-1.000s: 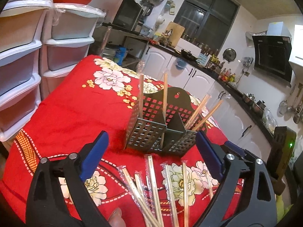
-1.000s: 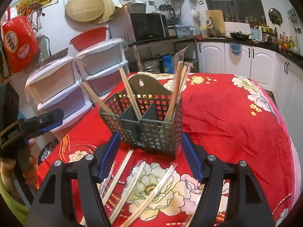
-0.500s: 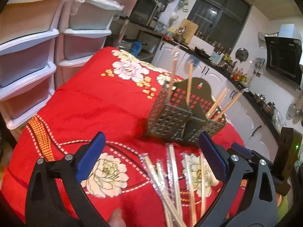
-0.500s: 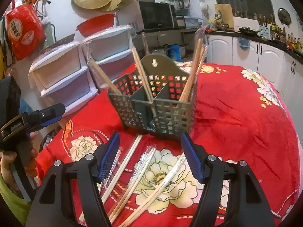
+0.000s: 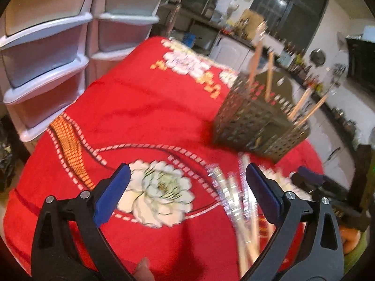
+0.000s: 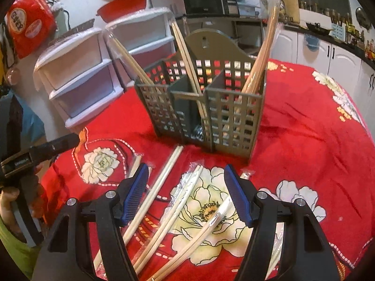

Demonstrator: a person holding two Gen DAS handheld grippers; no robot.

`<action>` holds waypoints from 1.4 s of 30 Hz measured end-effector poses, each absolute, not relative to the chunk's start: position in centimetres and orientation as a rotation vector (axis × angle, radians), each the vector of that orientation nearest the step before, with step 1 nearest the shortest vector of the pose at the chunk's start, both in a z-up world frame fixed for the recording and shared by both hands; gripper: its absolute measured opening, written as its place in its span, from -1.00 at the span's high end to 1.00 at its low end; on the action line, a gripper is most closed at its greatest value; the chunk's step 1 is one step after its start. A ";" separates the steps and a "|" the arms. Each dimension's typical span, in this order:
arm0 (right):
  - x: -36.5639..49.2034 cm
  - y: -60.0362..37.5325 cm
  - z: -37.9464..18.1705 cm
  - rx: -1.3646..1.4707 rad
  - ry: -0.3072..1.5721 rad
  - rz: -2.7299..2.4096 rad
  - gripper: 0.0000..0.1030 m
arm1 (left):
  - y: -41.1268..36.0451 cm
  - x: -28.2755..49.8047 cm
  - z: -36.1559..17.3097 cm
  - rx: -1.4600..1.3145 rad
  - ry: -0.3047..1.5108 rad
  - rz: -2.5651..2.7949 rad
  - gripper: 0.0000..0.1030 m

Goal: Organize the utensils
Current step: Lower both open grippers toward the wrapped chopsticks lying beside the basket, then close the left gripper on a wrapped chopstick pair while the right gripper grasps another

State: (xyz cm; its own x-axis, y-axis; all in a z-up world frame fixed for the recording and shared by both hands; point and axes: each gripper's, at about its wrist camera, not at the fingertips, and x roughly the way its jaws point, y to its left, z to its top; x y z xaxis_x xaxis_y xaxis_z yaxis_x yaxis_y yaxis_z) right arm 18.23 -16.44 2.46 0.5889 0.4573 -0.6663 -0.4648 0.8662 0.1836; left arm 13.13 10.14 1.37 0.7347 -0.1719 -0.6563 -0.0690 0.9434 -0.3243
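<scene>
A grey slotted utensil caddy (image 6: 206, 112) stands on the red flowered tablecloth (image 6: 304, 126), with chopstick pairs upright in its compartments. Several plastic-wrapped chopstick pairs (image 6: 185, 201) lie flat in front of it. My right gripper (image 6: 187, 196) is open and empty, low over those chopsticks. My left gripper (image 5: 187, 192) is open and empty over a white flower on the cloth; its view is blurred. The caddy (image 5: 260, 121) sits to its upper right and loose chopsticks (image 5: 241, 210) lie by its right finger. The left gripper also shows in the right wrist view (image 6: 46, 149) at the left edge.
White plastic drawer units (image 6: 84, 75) stand beside the table on the left, also in the left wrist view (image 5: 46, 53). Kitchen counters and white cabinets (image 6: 332, 53) run behind. The table edge falls away at the left and right.
My left gripper has swung left and away from the caddy, now over the flower. My right gripper has moved closer to the caddy and lower over the loose chopsticks.
</scene>
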 end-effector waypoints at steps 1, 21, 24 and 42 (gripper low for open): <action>18.5 -16.4 2.1 -0.010 0.787 0.529 -0.25 | 10.2 13.2 1.1 -0.340 0.761 -0.052 -0.75; 21.6 -14.8 -1.6 -0.036 0.932 0.504 -0.11 | 7.1 15.5 -3.3 -0.435 0.924 -0.269 0.01; 21.8 -15.0 -1.9 -0.035 0.942 0.503 -0.04 | 6.5 15.7 -3.4 -0.427 0.932 -0.282 0.01; 23.2 -12.9 -3.0 -0.077 0.975 0.505 0.12 | 6.3 19.1 -3.7 -0.444 0.963 -0.268 0.32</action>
